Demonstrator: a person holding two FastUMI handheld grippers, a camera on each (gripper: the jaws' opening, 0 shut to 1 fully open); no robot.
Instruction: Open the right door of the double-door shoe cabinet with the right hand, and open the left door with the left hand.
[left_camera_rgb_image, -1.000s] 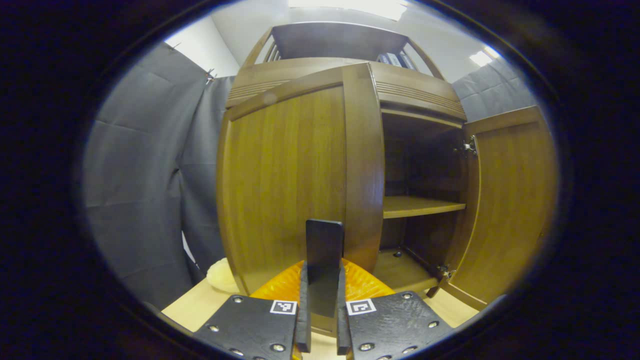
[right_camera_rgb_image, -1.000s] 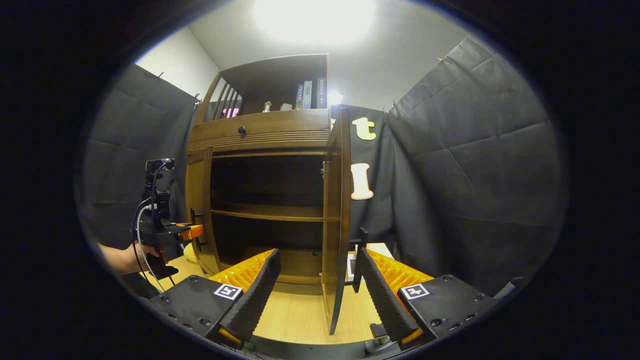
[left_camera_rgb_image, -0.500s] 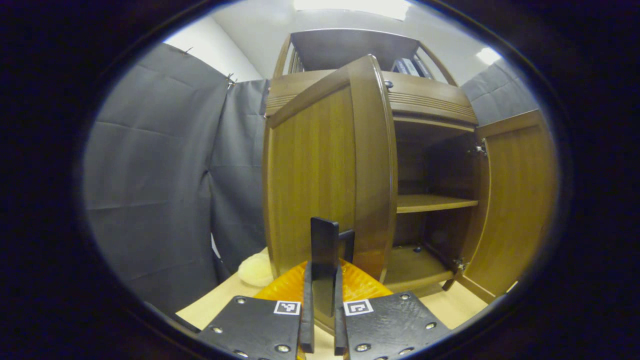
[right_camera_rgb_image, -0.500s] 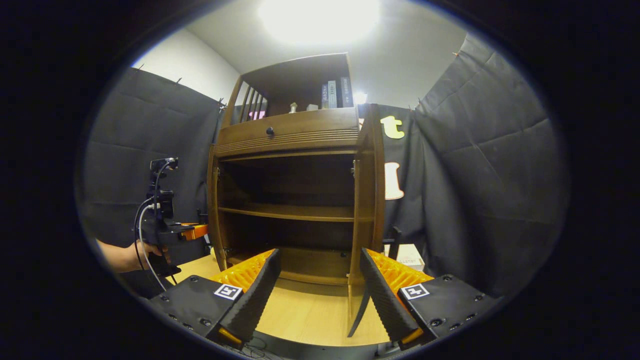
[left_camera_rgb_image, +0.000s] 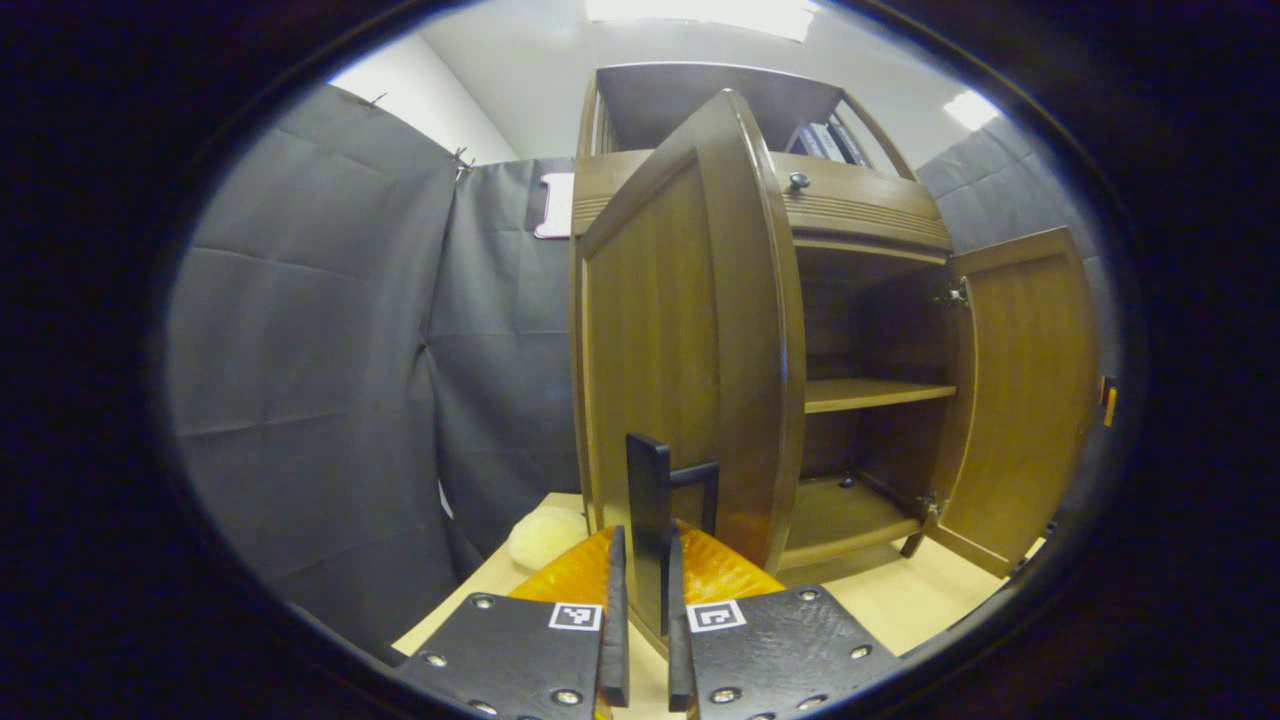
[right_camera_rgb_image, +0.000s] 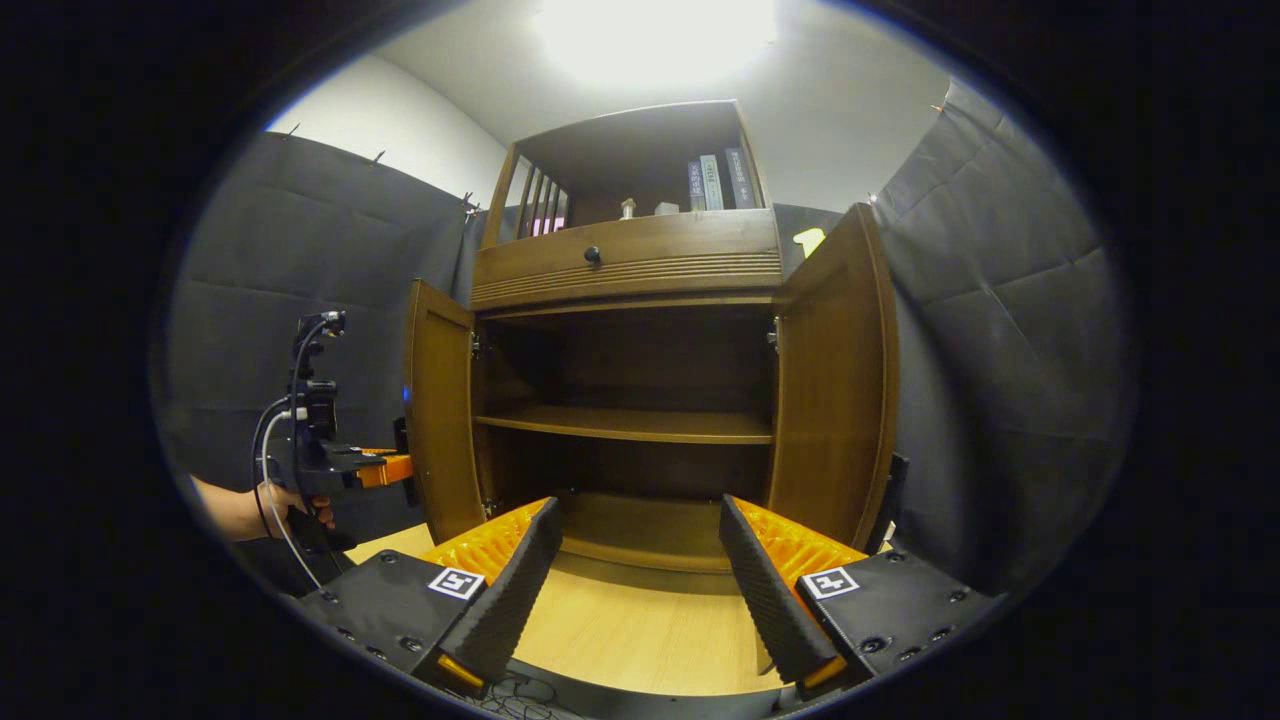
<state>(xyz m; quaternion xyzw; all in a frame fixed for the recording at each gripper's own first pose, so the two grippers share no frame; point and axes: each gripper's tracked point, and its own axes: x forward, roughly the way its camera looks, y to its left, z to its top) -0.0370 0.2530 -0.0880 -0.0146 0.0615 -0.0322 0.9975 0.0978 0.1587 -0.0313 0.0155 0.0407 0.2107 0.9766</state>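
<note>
Both doors of the cabinet (right_camera_rgb_image: 628, 400) stand swung outward on the desk (right_camera_rgb_image: 640, 640). In the left gripper view, the left door (left_camera_rgb_image: 690, 340) rises upright straight ahead of the left gripper (left_camera_rgb_image: 640, 640), its free edge turned toward the camera. The jaws are closed on the door's handle (left_camera_rgb_image: 655, 500), a dark upright bar rising between them. Right of that edge the cabinet's interior lies open, one shelf (left_camera_rgb_image: 870, 393) across its middle, and the right door (left_camera_rgb_image: 1030, 400) stands wide at the far right. A pale round object (left_camera_rgb_image: 545, 535) sits on the desk left of the jaws, beside the door's foot. In the right gripper view, the right gripper (right_camera_rgb_image: 640, 590) faces the opening with jaws spread wide and empty, bare desk between them. The left door stands ahead to their left, the right door ahead to their right. Books (right_camera_rgb_image: 715, 182) stand on the top shelf. A hand (right_camera_rgb_image: 285, 505) holds the left gripper far left, beside the left door.
</note>
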